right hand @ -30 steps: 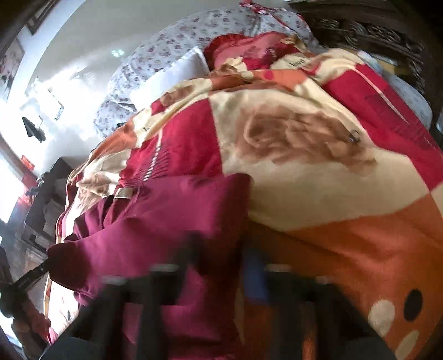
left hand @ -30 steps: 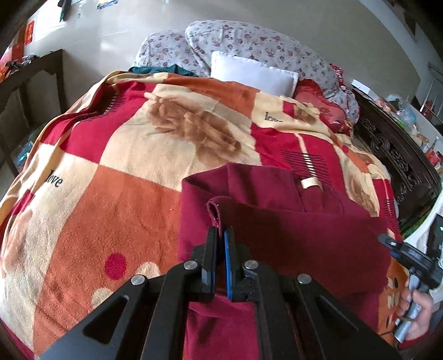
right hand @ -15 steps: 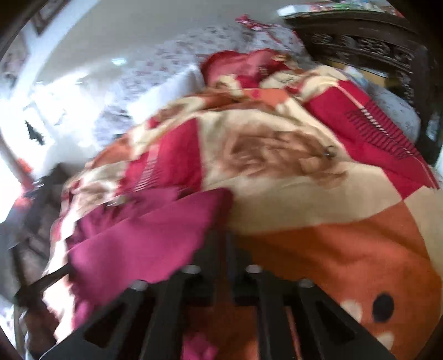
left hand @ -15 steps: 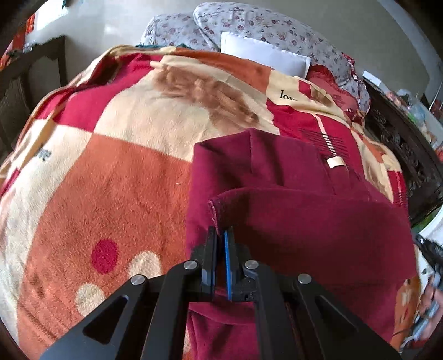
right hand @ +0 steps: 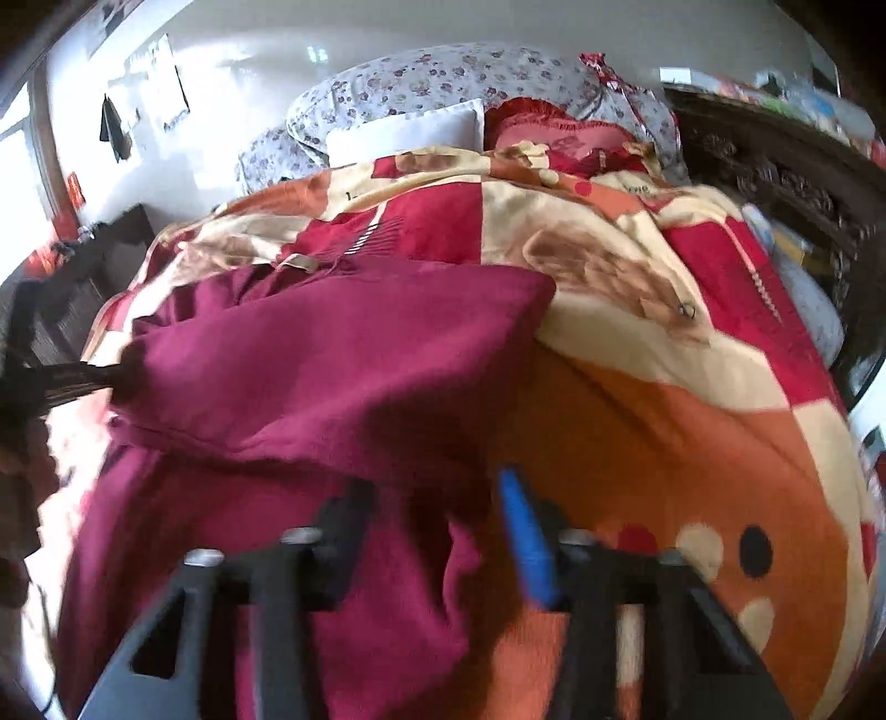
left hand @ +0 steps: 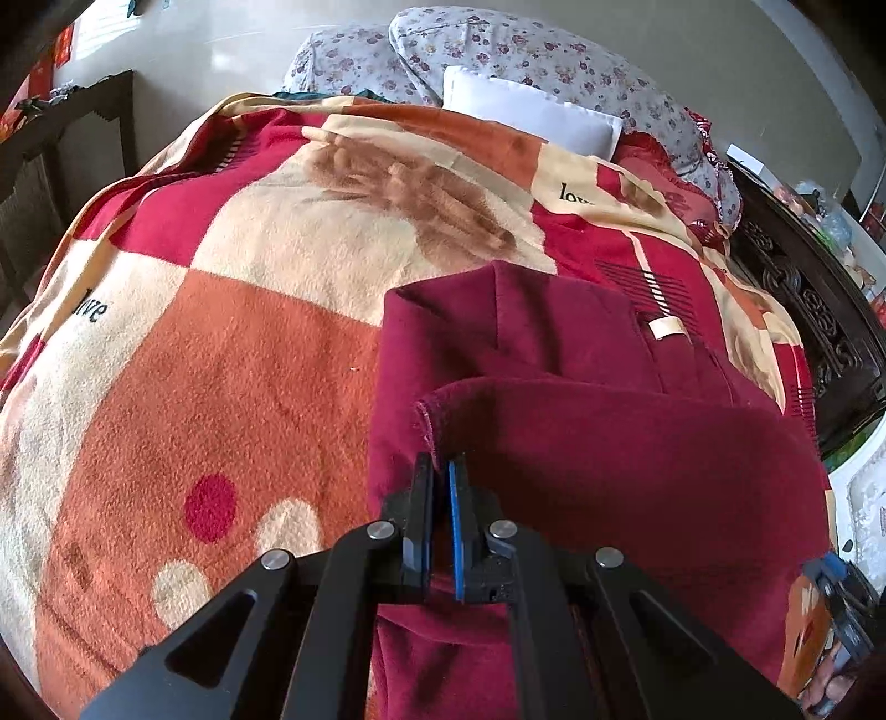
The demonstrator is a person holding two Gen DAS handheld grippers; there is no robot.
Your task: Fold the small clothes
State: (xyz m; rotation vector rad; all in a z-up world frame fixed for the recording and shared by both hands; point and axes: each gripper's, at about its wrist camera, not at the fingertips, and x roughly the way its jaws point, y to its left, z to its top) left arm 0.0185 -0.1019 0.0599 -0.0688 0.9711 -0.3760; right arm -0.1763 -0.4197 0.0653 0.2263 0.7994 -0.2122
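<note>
**Ana:** Since the earlier frames, the right gripper has let go: its fingers, pinched together half a second ago, now stand wide apart, one black and one with a blue pad, both blurred.

**Ben:** And the left gripper?

**Ana:** Its jaws remain pressed nearly together on the hemmed corner of the maroon garment, as they were a second ago. That corner is lifted a little off the layer beneath.

**Ben:** Where does the garment lie?

**Ana:** On the patterned blanket that covers the bed, toward the right half in the left wrist view. A top layer is folded over a lower one, and a pale label shows on the lower layer near the far edge. In the right wrist view the folded flap lies flat, its far corner pointing over the blanket's cream patch.

**Ben:** Anything else around?

**Ana:** A white pillow sits at the head of the bed against floral bedding. Dark carved wooden furniture runs along the right side. At the lower right edge of the left wrist view, part of the right gripper's body shows with the hand holding it.
</note>
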